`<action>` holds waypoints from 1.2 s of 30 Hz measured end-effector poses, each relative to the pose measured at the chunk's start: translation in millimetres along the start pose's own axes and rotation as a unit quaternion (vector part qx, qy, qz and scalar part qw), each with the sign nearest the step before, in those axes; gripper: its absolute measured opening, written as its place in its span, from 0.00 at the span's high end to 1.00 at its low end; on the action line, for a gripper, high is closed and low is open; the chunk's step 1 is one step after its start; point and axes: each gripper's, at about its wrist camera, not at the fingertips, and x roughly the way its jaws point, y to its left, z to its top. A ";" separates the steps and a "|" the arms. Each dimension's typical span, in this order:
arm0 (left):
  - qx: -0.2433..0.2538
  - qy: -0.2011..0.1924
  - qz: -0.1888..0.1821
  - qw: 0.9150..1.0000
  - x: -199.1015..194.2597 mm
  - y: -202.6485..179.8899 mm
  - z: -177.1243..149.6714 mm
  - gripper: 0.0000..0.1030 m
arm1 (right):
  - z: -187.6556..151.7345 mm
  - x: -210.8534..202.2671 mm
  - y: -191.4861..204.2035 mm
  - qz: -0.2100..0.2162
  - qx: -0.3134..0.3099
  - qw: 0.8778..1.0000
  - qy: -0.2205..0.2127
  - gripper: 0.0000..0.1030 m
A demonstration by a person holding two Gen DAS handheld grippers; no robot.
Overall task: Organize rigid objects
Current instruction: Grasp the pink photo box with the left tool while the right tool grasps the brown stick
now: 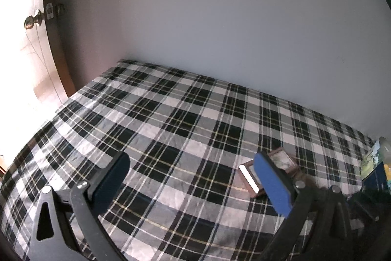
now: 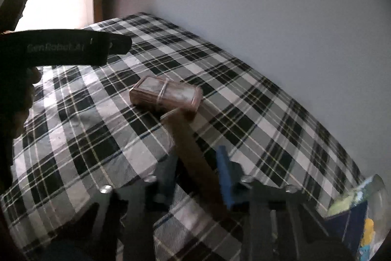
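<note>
A hammer with a worn metal head [image 2: 166, 92] and a brown wooden handle [image 2: 193, 151] rests with its head on the black-and-white plaid cloth [image 2: 73, 129]. My right gripper [image 2: 198, 177] is shut on the handle, its blue pads [image 2: 226, 177] pressing on both sides. In the left wrist view the hammer head [image 1: 249, 179] lies just behind the right-hand finger. My left gripper [image 1: 193, 177] hovers open over the cloth with nothing between its fingers.
A pale wall runs along the far edge of the cloth-covered surface. A dark door with a brass knob [image 1: 31, 21] stands at the far left. A colourful box beside a clear container [image 2: 354, 212] sits at the right edge. A hand [image 2: 24, 94] holds the other tool.
</note>
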 end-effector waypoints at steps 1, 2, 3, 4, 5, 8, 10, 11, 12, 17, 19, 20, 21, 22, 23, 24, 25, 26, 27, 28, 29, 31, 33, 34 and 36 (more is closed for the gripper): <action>0.000 0.001 -0.003 1.000 0.2 -0.8 -0.7 0.01 | -2.5 -3.8 -2.9 0.006 0.013 1.000 -0.002 0.84; 0.000 0.005 -0.012 1.000 1.1 -2.1 -1.7 0.01 | -4.9 -6.0 -6.0 0.013 0.028 1.000 -0.003 0.84; -0.001 0.007 -0.019 1.000 2.2 -3.7 -2.6 0.01 | -8.8 -11.8 -10.9 0.019 0.050 0.999 -0.009 0.84; -0.002 0.009 -0.022 1.000 2.8 -5.0 -3.2 0.01 | -10.3 -17.1 -13.4 0.021 0.063 0.998 -0.015 0.84; -0.001 0.009 -0.027 1.000 3.2 -6.9 -3.9 0.01 | -15.1 -24.9 -18.5 0.027 0.085 0.996 -0.026 0.84; 0.012 0.012 -0.050 0.999 4.6 -17.9 -7.6 0.01 | -27.0 -39.5 -26.7 0.028 0.128 0.990 -0.047 0.84; 0.026 0.022 -0.068 0.997 7.5 -29.6 -10.9 0.01 | -33.5 -47.7 -29.5 0.015 0.147 0.987 -0.061 0.84; 0.028 0.027 -0.074 0.996 9.3 -36.3 -12.5 0.01 | -38.3 -54.6 -31.7 0.002 0.158 0.985 -0.070 0.84; 0.023 0.036 -0.076 0.996 12.4 -45.4 -14.0 0.01 | -42.4 -61.2 -33.3 -0.014 0.166 0.983 -0.079 0.84; 0.012 0.062 -0.067 0.996 23.9 -81.7 -16.8 0.01 | -48.5 -79.2 -36.5 -0.084 0.171 0.974 -0.125 0.84; 0.013 0.059 -0.036 0.998 30.5 -95.8 -15.5 0.01 | -47.9 -81.4 -39.3 -0.096 0.173 0.971 -0.132 0.84; 0.011 0.062 -0.017 0.998 36.7 -102.2 -14.3 0.01 | -48.1 -81.2 -41.8 -0.096 0.179 0.970 -0.131 0.84; 0.006 0.068 0.004 0.998 41.8 -104.2 -14.2 0.01 | -48.9 -81.7 -44.7 -0.093 0.185 0.970 -0.130 0.84; 0.002 0.074 0.017 0.997 46.6 -103.9 -14.0 0.01 | -51.3 -84.4 -48.0 -0.091 0.189 0.969 -0.131 0.84; -0.006 0.093 0.036 0.995 56.0 -102.4 -15.2 0.01 | -51.8 -85.0 -50.9 -0.088 0.195 0.968 -0.132 0.84; -0.008 0.109 0.045 0.993 62.2 -99.4 -16.1 0.01 | -52.3 -85.9 -52.6 -0.088 0.196 0.968 -0.133 0.84; -0.002 0.105 0.049 0.993 61.2 -99.6 -14.9 0.01 | -52.0 -85.8 -53.8 -0.089 0.196 0.967 -0.133 0.84; -0.005 0.108 0.046 0.993 61.6 -96.6 -15.2 0.01 | -51.6 -86.0 -54.7 -0.089 0.196 0.967 -0.133 0.84; -0.005 0.104 0.041 0.994 60.0 -95.0 -15.2 0.03 | -51.6 -86.0 -55.0 -0.087 0.196 0.968 -0.132 0.84; -0.005 0.103 0.039 0.994 58.9 -93.5 -15.7 0.05 | -51.0 -85.1 -55.4 -0.085 0.196 0.968 -0.131 0.84; -0.006 0.099 0.036 0.994 57.2 -91.2 -15.7 0.11 | -50.6 -83.9 -55.2 -0.084 0.196 0.968 -0.130 0.84; 0.000 0.093 0.027 0.995 53.8 -88.3 -16.5 0.19 | -51.5 -85.5 -54.2 -0.082 0.197 0.968 -0.129 0.84; 0.010 0.093 0.015 0.995 51.3 -87.4 -17.2 0.20 | -52.9 -84.5 -54.3 -0.082 0.198 0.968 -0.131 0.84; 0.012 0.093 0.010 0.996 50.2 -86.7 -17.0 0.20 | -53.3 -84.5 -54.5 -0.082 0.198 0.968 -0.132 0.84; 0.011 0.090 -0.008 0.996 47.4 -85.4 -18.9 0.20 | -54.4 -85.6 -54.8 -0.081 0.201 0.967 -0.133 0.84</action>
